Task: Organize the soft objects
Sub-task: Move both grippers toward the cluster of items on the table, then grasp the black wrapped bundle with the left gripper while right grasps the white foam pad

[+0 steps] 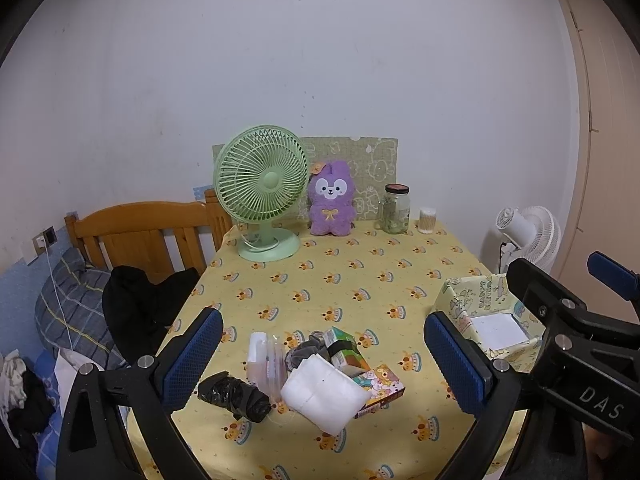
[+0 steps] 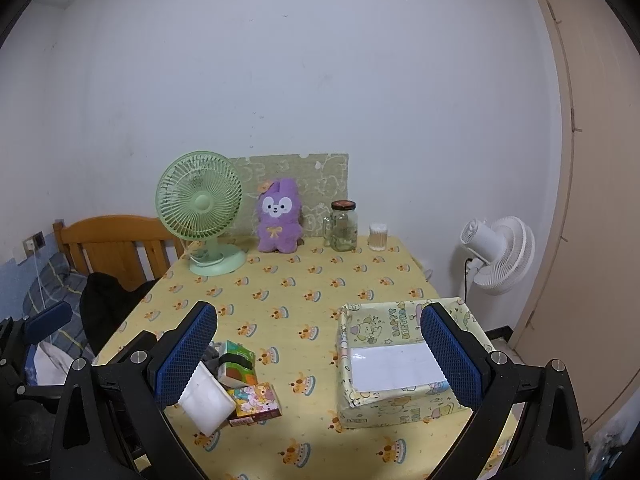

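We had not started the job yet. The soft things lay in a little pile on the yellow tablecloth (image 1: 360, 272), and our landmark, the paper-wrapped box (image 2: 400, 356), had no soft thing in it that we could see, only a white sheet at its bottom.

The pile sat well to the left of the box. In it we saw a white soft pack (image 1: 322, 394), a rolled black bag (image 1: 234, 396), a gray scrunchie (image 1: 304, 350), a green tissue pack (image 1: 346, 350), a clear packet (image 1: 268, 360) and a small cartoon box (image 1: 382, 388). Some of them touched or lay on each other. We think all of these were left to move, likely into the box.

Far behind the box, by the wall, stood a purple plush bunny (image 1: 331, 200), a green fan (image 1: 262, 192), a glass jar (image 1: 395, 210) and a tub of cotton swabs (image 1: 427, 220).

Our left gripper (image 1: 322, 360) hung over the pile, left of the box, with its two blue pads wide apart and nothing between them. Our right gripper (image 2: 318, 354) hung just above the box's left side, tipped down a little. Its pads were wide apart too, and it held nothing.
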Demonstrator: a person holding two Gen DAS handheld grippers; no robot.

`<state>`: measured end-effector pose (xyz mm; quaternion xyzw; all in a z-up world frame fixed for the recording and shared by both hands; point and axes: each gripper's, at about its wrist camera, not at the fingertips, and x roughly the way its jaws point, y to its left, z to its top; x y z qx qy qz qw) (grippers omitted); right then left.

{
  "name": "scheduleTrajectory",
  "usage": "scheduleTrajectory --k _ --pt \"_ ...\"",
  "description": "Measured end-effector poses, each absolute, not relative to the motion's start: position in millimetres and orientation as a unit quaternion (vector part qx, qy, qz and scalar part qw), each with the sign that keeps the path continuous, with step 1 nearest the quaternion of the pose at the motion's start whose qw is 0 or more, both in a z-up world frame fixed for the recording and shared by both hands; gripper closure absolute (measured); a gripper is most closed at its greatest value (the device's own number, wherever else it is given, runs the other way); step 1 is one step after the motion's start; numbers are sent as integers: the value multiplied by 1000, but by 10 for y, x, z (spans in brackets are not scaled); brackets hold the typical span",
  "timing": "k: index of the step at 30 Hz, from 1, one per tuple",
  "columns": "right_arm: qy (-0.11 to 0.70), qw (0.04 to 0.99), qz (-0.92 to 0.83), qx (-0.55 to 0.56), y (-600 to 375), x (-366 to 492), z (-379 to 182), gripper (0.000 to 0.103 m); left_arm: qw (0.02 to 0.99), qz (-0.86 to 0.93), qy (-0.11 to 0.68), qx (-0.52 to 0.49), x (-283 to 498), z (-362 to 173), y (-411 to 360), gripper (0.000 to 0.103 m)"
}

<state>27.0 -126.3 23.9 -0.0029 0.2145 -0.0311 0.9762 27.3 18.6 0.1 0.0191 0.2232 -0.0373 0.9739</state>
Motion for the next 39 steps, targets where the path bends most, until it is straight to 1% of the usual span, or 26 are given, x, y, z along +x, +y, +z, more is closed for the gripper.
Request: scheduleTrajectory --k 19,35,39 --pt "219 975 -31 -2 -1118 356 23 0 969 -35 246 6 422 -256 374 3" --pt "264 964 18 -5 -864 906 -596 2 947 5 322 9 858 -822 578 8" --pt "287 957 32 -9 -782 1043 -773 4 938 14 345 3 965 -977 673 11"
